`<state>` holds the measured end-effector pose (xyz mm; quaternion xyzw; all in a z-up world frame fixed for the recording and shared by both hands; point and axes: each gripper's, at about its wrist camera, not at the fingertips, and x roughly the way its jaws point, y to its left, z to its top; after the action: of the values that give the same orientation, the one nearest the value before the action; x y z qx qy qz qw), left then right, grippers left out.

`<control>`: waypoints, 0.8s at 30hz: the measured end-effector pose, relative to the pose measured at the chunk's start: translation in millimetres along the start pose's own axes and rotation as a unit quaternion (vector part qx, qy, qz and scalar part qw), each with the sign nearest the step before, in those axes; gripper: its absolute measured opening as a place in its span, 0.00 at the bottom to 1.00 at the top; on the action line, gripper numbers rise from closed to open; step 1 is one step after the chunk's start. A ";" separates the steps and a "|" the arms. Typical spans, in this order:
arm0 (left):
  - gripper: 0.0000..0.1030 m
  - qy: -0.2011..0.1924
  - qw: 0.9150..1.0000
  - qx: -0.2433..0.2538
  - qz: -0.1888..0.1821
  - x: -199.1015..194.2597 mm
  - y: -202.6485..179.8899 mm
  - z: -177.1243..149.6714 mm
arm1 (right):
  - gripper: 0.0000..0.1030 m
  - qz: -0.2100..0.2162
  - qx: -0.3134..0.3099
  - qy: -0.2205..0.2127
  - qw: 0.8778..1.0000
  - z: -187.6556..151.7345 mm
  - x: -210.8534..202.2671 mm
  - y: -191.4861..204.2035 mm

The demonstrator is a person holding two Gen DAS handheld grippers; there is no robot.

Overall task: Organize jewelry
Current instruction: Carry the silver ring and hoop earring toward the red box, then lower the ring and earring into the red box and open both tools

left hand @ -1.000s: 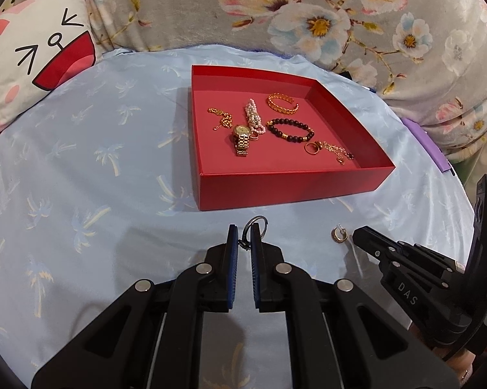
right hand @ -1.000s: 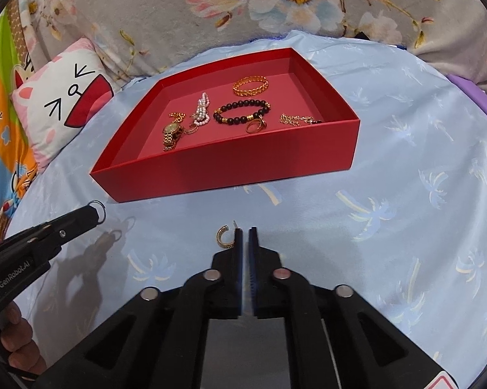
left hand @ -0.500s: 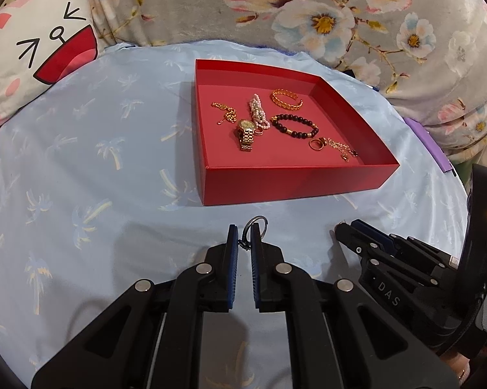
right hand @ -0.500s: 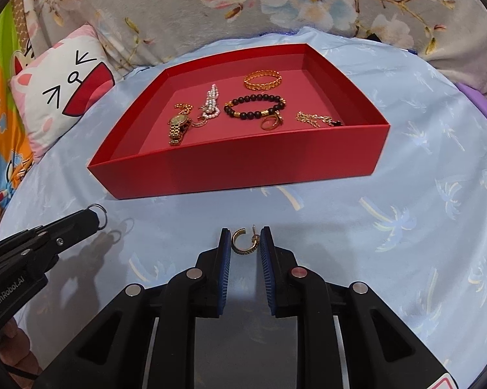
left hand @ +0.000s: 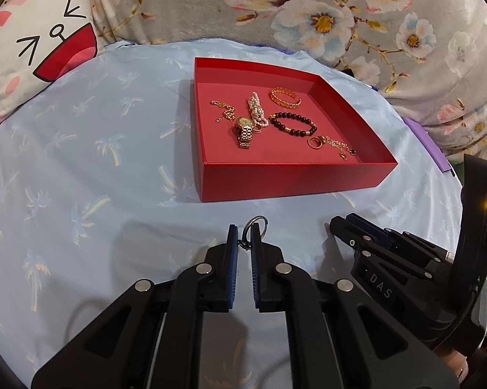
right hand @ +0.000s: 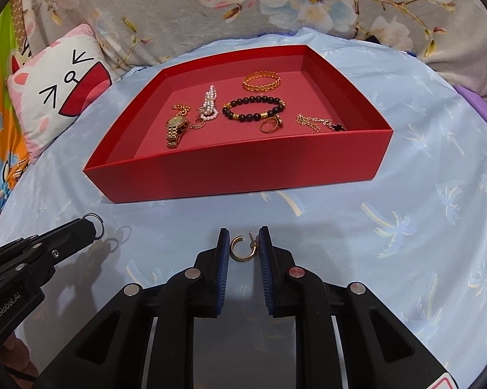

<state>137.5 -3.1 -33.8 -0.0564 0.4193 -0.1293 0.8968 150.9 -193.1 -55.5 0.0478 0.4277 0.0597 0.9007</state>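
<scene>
A red tray (left hand: 295, 178) (right hand: 243, 175) on the blue cloth holds a gold watch (left hand: 244, 131), pearl piece (left hand: 255, 110), gold bangle (left hand: 285, 97), black bead bracelet (left hand: 292, 123), a ring (left hand: 314, 142) and chains. My left gripper (left hand: 244, 231) is shut on a silver hoop earring (left hand: 256, 223) and holds it above the cloth in front of the tray; it also shows in the right wrist view (right hand: 92, 223). My right gripper (right hand: 243, 238) is open, its jaws either side of a gold hoop earring (right hand: 241, 248) lying on the cloth.
A pink cartoon cushion (left hand: 39, 52) lies at the far left. A floral fabric (left hand: 308, 9) rises behind the tray. A purple item (left hand: 428, 142) sits at the right edge of the cloth.
My right gripper has opened and moved so its jaws straddle the gold hoop earring. My left gripper still holds the silver hoop, nearly still.
</scene>
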 end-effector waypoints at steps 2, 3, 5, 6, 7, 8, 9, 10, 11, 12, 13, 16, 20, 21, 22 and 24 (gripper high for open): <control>0.07 -0.001 1.000 0.000 -0.001 -1.6 -1.1 -0.9 | 0.16 0.001 0.003 0.000 1.000 -0.7 -1.6 -1.3; 0.07 -0.002 1.000 0.000 -0.002 -2.7 -1.6 -1.2 | 0.16 0.001 0.005 -0.001 1.000 -1.2 -3.3 -2.3; 0.07 -0.004 1.000 0.000 -0.005 -5.4 -3.0 -1.2 | 0.16 0.005 0.011 -0.006 1.000 -1.1 -8.9 -5.0; 0.07 -0.006 1.000 -0.001 -0.007 -7.3 -3.8 -0.9 | 0.16 0.006 0.014 -0.011 1.000 -1.0 -13.9 -6.3; 0.07 -0.006 1.000 -0.002 -0.009 -8.7 -4.3 0.3 | 0.16 0.007 0.016 -0.015 1.000 -0.5 -17.6 -7.3; 0.07 -0.007 1.000 -0.003 -0.011 -10.3 -5.0 1.2 | 0.16 0.008 0.017 -0.021 1.000 0.7 -23.5 -8.5; 0.07 -0.007 1.000 -0.003 -0.014 -11.0 -5.3 3.9 | 0.16 0.009 0.019 -0.026 0.999 2.2 -29.2 -9.3; 0.07 -0.008 1.000 -0.003 -0.016 -12.3 -6.3 5.8 | 0.16 0.009 0.020 -0.032 0.999 4.2 -34.7 -10.3; 0.07 -0.009 1.000 -0.003 -0.017 -13.3 -6.8 8.3 | 0.16 0.010 0.022 -0.041 0.999 7.4 -41.8 -12.0; 0.07 -0.012 1.000 -0.002 -0.020 -14.9 -8.3 11.2 | 0.16 0.011 0.023 -0.048 0.999 10.7 -47.2 -13.6; 0.07 -0.015 1.000 -0.001 -0.020 -15.7 -9.2 14.8 | 0.16 0.012 0.025 -0.057 0.998 16.0 -53.9 -15.8; 0.07 -0.024 0.999 0.001 -0.025 -17.3 -13.4 29.4 | 0.16 0.013 0.024 -0.075 0.997 34.2 -64.9 -19.7; 0.07 -0.046 0.999 0.010 -0.026 -17.5 -22.0 53.6 | 0.16 0.011 0.021 -0.098 0.995 61.2 -71.7 -23.0; 0.07 -0.052 0.998 0.012 -0.025 -16.4 -24.6 60.9 | 0.16 0.012 0.020 -0.101 0.995 67.6 -71.4 -23.4; 0.07 -0.055 0.998 0.013 -0.026 -14.9 -26.3 65.9 | 0.16 0.013 0.020 -0.103 0.994 72.9 -69.8 -24.2; 0.07 -0.058 0.998 0.014 -0.025 -9.4 -29.9 75.8 | 0.16 0.015 0.022 -0.104 0.994 83.3 -63.9 -26.3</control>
<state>184.3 -29.7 28.0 -0.0617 0.3628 -0.1544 0.9169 177.3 -231.5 42.2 0.0799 0.3324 0.0588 0.9379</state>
